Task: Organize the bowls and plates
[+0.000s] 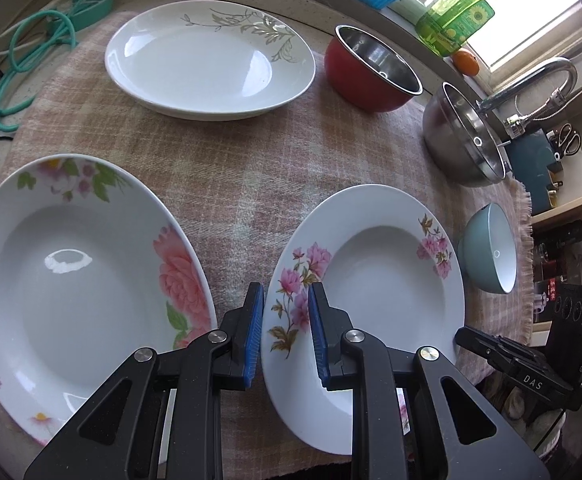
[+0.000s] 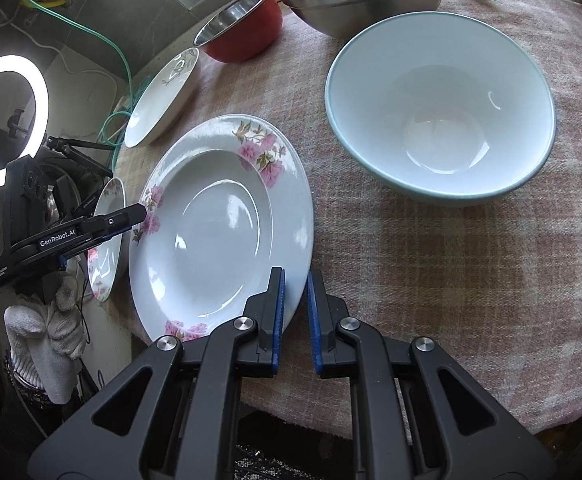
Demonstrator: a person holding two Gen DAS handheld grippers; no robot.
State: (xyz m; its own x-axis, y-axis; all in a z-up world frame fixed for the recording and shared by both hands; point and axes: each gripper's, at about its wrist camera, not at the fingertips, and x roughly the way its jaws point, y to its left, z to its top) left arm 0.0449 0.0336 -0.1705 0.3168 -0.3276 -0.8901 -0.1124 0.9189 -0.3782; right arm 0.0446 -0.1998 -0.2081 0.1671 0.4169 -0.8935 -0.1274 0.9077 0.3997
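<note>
A small white plate with pink flowers (image 1: pixel 375 276) lies on the checked cloth (image 1: pixel 251 168); it also shows in the right wrist view (image 2: pixel 219 220). My left gripper (image 1: pixel 286 300) is open, its jaws astride the plate's left rim. My right gripper (image 2: pixel 295 292) is open, its jaws astride the plate's right rim. A large peony plate (image 1: pixel 71 272) lies at the left, and a leaf-patterned plate (image 1: pixel 207 60) at the back. A pale blue bowl (image 2: pixel 443 112) stands right of the small plate. A red bowl (image 1: pixel 371 72) and a steel bowl (image 1: pixel 463 136) stand behind.
A tap (image 1: pixel 539 80) and a green soap bottle (image 1: pixel 459 16) are at the back right. A teal hose (image 1: pixel 39 44) lies at the back left. A ring light (image 2: pixel 7 120) stands off the counter at the left. The cloth's front edge (image 2: pixel 411 420) is close to me.
</note>
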